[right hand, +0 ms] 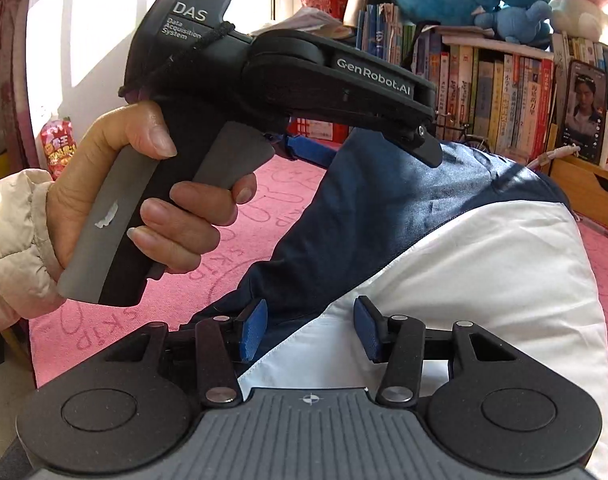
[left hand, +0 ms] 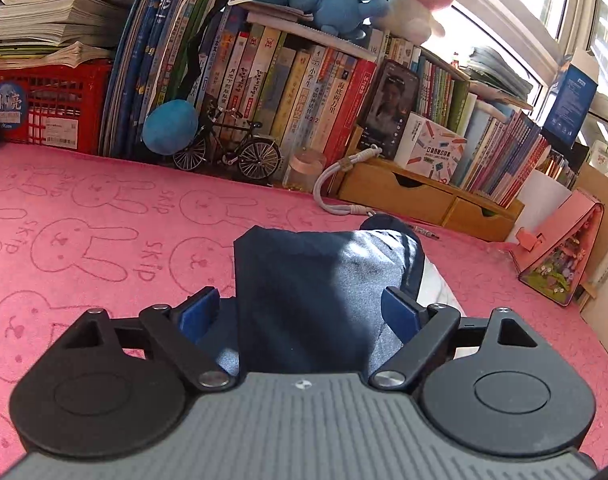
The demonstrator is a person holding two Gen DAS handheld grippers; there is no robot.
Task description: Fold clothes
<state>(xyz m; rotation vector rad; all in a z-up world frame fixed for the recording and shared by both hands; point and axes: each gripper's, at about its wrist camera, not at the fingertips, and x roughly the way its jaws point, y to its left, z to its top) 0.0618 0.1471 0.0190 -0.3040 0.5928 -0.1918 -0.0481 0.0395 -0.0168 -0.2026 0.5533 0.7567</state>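
Note:
A navy and white garment [left hand: 304, 280] lies in a folded heap on the pink rabbit-print cloth [left hand: 84, 240]. My left gripper [left hand: 300, 308] hovers over its near end with the jaws wide apart. The navy fold lies between the blue pads, and the left pad [left hand: 200, 312] stands clear of its edge. In the right wrist view a hand [right hand: 152, 208] holds that left gripper [right hand: 364, 152] above the garment's navy part [right hand: 384, 220]. My right gripper [right hand: 312, 328] sits low over the seam where navy meets white [right hand: 484, 272]. Its pads are apart, and flat fabric runs between them without being pinched.
A row of books [left hand: 288, 80] lines the far edge, with a phone [left hand: 392, 108] propped on a wooden drawer box [left hand: 424, 196]. A model bicycle [left hand: 228, 152], a white cable [left hand: 332, 184], a red crate [left hand: 52, 108] and a pink model house [left hand: 560, 256] stand around the cloth.

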